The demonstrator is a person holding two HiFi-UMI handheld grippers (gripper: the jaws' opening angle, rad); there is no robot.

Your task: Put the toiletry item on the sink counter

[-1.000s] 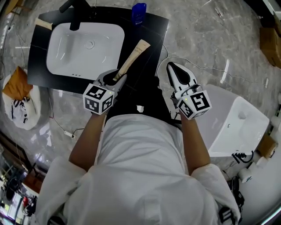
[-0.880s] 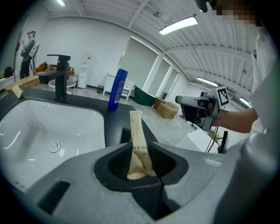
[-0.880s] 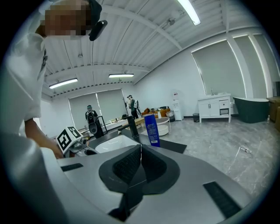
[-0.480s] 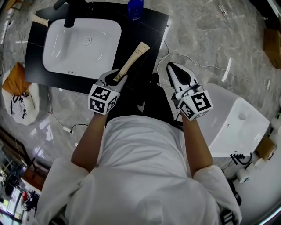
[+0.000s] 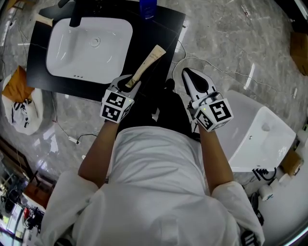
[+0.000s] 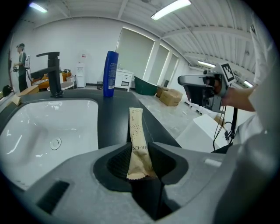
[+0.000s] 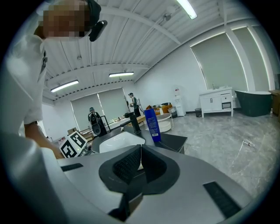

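The toiletry item is a slim beige tube. My left gripper is shut on its crimped end. The tube points away from me over the right front part of the black sink counter, beside the white basin. I cannot tell whether its far end touches the counter. My right gripper hangs off the counter's right side, above the floor. Its jaws are shut with nothing between them.
A blue bottle stands at the counter's back edge, a black faucet behind the basin. On the floor lie a white bag at left, cables, and a white fixture at right.
The left gripper with the tube has edged slightly right and forward. The view has shifted a little. The right gripper has stayed in place.
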